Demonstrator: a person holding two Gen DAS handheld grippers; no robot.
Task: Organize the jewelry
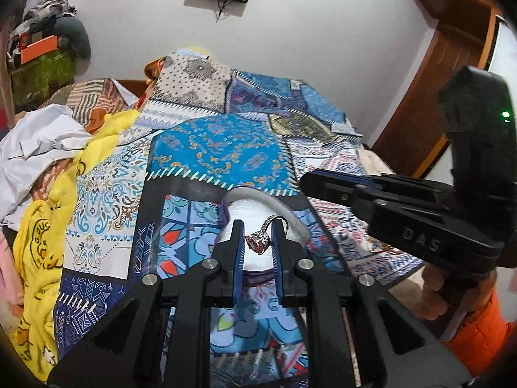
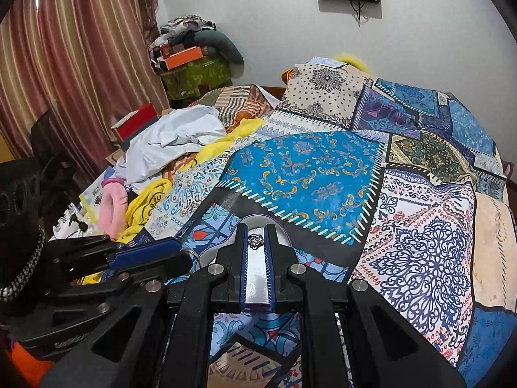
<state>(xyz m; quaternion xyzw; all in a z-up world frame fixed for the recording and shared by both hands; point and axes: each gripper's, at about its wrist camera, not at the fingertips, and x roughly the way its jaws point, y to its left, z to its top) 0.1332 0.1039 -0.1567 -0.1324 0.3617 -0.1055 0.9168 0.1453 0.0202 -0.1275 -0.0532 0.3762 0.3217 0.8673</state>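
Note:
In the left wrist view my left gripper (image 1: 257, 236) is shut on a silver ring with a pink stone (image 1: 259, 242), held just above a white round jewelry box (image 1: 255, 205) that lies on the patchwork bedspread (image 1: 219, 148). In the right wrist view my right gripper (image 2: 256, 241) is shut on a small dark ornate ring (image 2: 256, 241), over the same white box (image 2: 258, 221). The right gripper (image 1: 355, 194) shows at the right of the left wrist view. The left gripper (image 2: 148, 255) shows at the left of the right wrist view.
Yellow cloth (image 1: 38, 242) and white cloth (image 1: 35, 148) are heaped on the bed's left side. A pink item (image 2: 113, 207) lies near them. A wooden door (image 1: 429, 80) stands at the right. Clutter (image 2: 190, 55) is stacked by the curtain (image 2: 74, 64).

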